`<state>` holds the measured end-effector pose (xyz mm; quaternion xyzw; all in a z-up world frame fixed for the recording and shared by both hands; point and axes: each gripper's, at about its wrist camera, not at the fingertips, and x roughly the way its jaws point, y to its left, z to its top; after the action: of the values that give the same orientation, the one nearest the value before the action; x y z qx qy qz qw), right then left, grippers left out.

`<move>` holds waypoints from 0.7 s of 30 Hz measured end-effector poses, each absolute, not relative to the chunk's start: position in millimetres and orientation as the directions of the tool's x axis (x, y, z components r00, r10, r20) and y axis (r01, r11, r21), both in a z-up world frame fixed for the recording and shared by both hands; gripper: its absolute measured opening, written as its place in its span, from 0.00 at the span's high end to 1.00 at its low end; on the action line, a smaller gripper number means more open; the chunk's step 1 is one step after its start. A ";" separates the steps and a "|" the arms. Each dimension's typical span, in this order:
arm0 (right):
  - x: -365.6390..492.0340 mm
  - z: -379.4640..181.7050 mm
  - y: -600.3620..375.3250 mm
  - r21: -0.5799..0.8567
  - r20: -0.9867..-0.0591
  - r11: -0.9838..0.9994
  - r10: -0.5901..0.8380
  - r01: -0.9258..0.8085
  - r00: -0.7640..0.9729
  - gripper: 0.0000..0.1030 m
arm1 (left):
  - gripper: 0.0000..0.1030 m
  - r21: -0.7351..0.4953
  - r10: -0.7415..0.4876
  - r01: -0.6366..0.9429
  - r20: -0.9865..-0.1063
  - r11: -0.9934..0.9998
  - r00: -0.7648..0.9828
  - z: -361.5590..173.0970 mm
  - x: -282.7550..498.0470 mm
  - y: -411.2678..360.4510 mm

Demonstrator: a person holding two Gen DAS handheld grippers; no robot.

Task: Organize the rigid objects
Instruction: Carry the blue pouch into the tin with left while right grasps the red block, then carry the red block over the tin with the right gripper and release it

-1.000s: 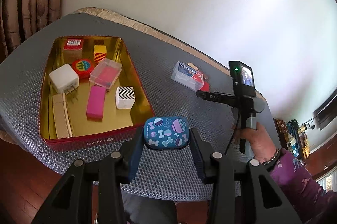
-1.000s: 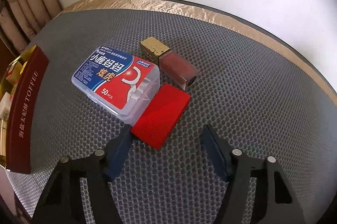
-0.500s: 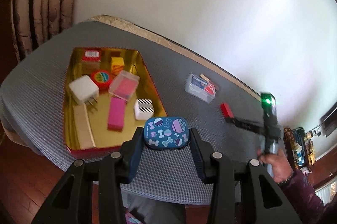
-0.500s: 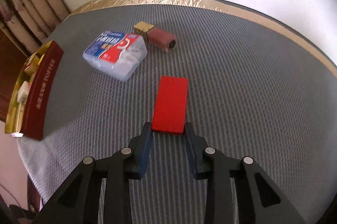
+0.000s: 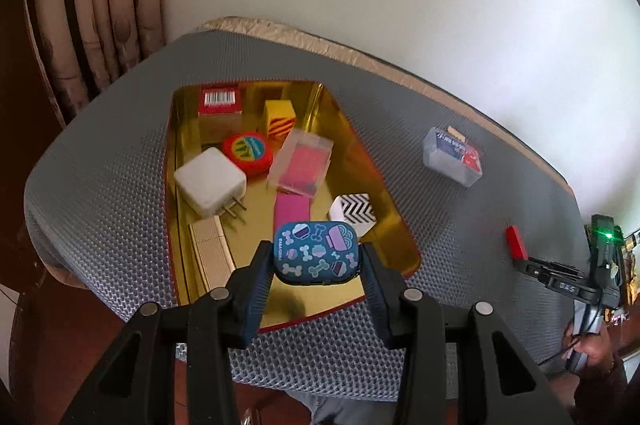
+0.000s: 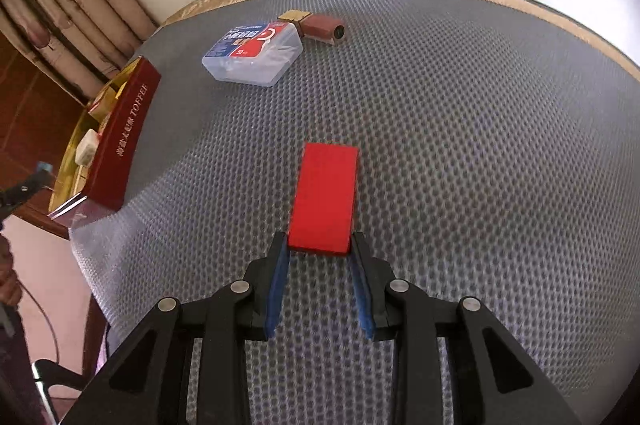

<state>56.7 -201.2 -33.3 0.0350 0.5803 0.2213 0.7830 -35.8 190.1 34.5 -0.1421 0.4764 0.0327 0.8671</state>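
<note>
Soft daylight fills both views, washing the wall (image 5: 400, 5) bright white; the gold tray (image 5: 372, 161) glares, fisheye corners fall black, and edges bend strongly.

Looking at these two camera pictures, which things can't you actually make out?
- Left wrist view: the near end of the pink bar is hidden behind the blue patterned case held by the left gripper.
- Left wrist view: the floss box print is too small to read.
- Right wrist view: most of the tin's contents are hidden behind the tin wall.
- Right wrist view: whether the red block, held by the right gripper, is lifted off the mat.
</note>
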 end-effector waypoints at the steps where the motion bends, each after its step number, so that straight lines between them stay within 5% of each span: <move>1: 56.5 -33.5 -202.3 0.321 -0.891 0.898 0.394 -0.301 0.225 0.73 | 0.58 -0.192 -0.054 -0.203 -0.841 0.960 0.539 32.4 -35.1 190.7; 14: 46.7 -27.3 -214.3 0.376 -0.877 0.885 0.435 -0.273 0.202 0.73 | 0.50 0.013 0.151 -0.261 -0.843 0.965 0.517 27.7 -29.8 194.3; 21: 45.9 -21.7 -222.6 0.461 -0.846 0.857 0.503 -0.230 0.178 0.73 | 0.46 -0.082 0.133 -0.320 -0.791 0.944 0.597 52.7 -61.5 197.4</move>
<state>45.9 -222.6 -21.7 0.1149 0.5939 0.2412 0.7588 -61.5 197.4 52.7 -0.1083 0.4303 0.1277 0.8870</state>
